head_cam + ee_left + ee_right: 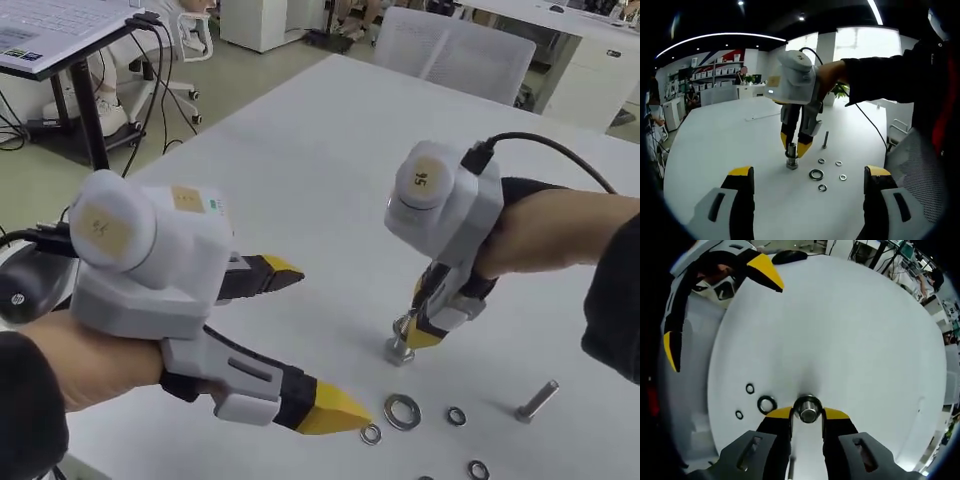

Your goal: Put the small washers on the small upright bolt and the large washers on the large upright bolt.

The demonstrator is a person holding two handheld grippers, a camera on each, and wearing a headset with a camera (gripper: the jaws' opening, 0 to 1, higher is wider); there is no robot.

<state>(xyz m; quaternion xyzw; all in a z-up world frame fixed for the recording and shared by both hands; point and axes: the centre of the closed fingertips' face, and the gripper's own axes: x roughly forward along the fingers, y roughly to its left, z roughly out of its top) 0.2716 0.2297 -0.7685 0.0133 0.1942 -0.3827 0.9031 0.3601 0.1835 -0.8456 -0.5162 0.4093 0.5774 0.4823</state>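
The large bolt [398,347] stands upright on its head on the white table [330,150]. My right gripper [418,325] comes down from above, its yellow tips closed against the bolt's top [808,409]. A ring shape shows around that top; I cannot tell whether it is a washer. The small bolt [537,400] lies on its side to the right. One large washer [402,411] and several small washers [456,416] lie flat in front of the upright bolt. My left gripper [310,340] hovers open to the left, holding nothing, with the large washer [815,174] ahead of it.
A white office chair [455,55] stands at the table's far edge. A stand with a laptop [50,30] and cables is at the far left. A black mouse [25,285] lies by my left hand. Bare table stretches beyond the bolt.
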